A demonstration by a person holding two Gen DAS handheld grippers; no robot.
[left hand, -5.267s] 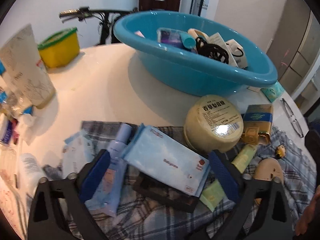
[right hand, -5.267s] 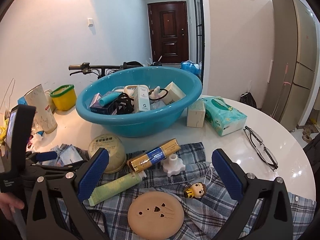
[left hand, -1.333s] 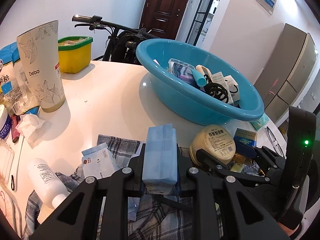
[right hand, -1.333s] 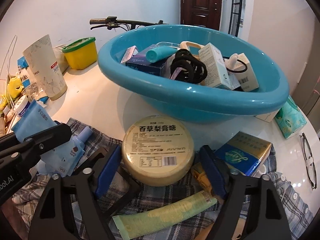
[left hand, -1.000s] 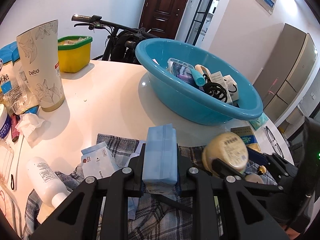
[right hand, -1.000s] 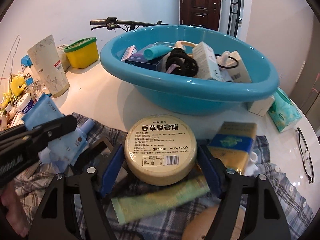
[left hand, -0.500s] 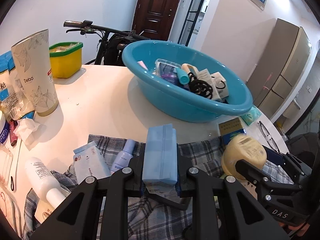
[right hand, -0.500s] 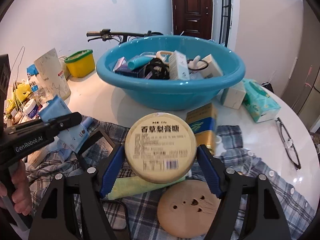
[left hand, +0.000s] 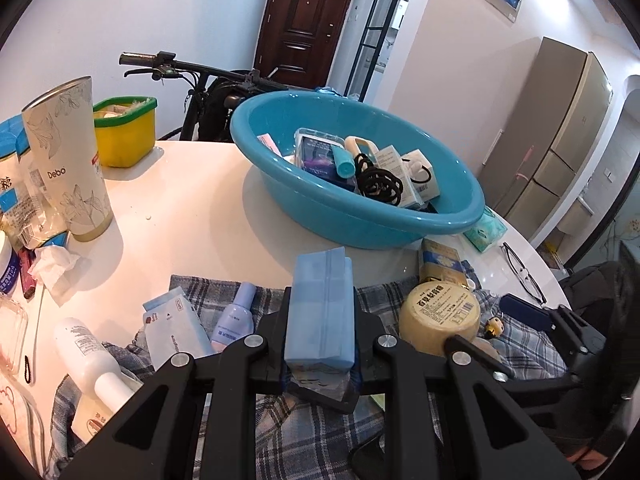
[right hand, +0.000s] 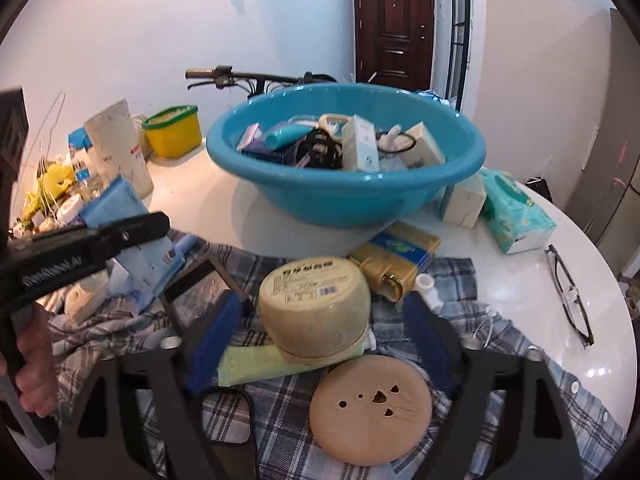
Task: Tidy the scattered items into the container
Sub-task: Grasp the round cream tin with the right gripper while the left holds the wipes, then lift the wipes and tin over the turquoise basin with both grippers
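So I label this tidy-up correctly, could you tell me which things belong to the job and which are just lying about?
Job: blue plastic basin, light blue wipes pack, round cream tin, pale green tube, gold-and-blue box.
Lying about: black-framed glasses, green-rimmed yellow tub, tall white paper cup.

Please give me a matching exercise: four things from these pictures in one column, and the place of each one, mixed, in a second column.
Things:
1. blue pack
2. black hair ties
3. glasses
4. beige disc

Places:
A. inside the basin
B. on the bare white table
C. between the left fingers
D. on the plaid cloth

Pairs: 1-C, 2-A, 3-B, 4-D
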